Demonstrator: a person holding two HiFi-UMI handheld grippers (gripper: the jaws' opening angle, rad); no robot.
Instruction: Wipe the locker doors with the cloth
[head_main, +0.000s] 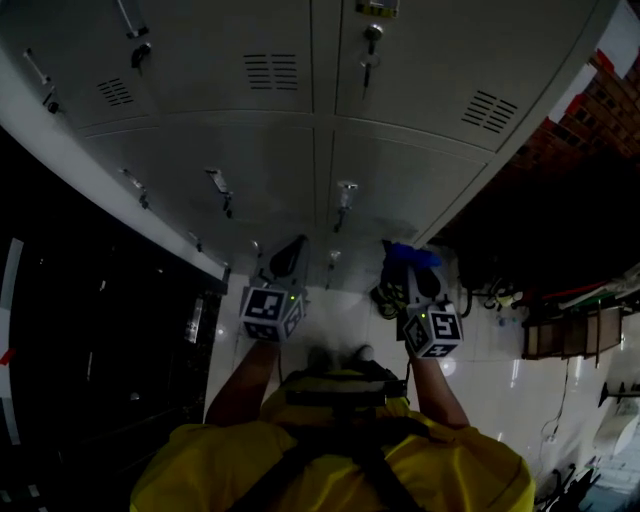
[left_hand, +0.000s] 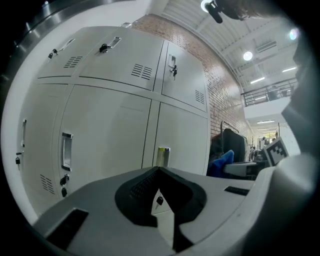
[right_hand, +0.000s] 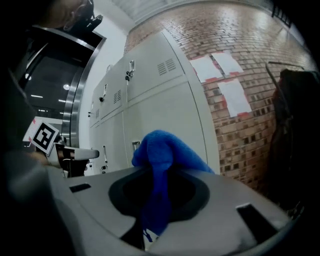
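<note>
Grey metal locker doors (head_main: 400, 180) fill the top of the head view, with handles and keys in their locks. My right gripper (head_main: 408, 268) is shut on a blue cloth (head_main: 413, 255), held a short way off the lower right door. In the right gripper view the cloth (right_hand: 162, 165) bulges over the jaws and hangs down between them, with the lockers (right_hand: 165, 120) behind. My left gripper (head_main: 290, 258) is shut with nothing in it and faces the lower doors (left_hand: 110, 130). Its tips (left_hand: 159, 170) meet. The cloth (left_hand: 222, 161) also shows at the right of the left gripper view.
A brick wall (right_hand: 250, 60) with taped papers (right_hand: 232, 95) stands right of the lockers. Dark clothing (right_hand: 297, 125) hangs at the far right. A dark framed panel (head_main: 90, 330) lies left of the lockers. White floor tiles (head_main: 500, 380) are underfoot.
</note>
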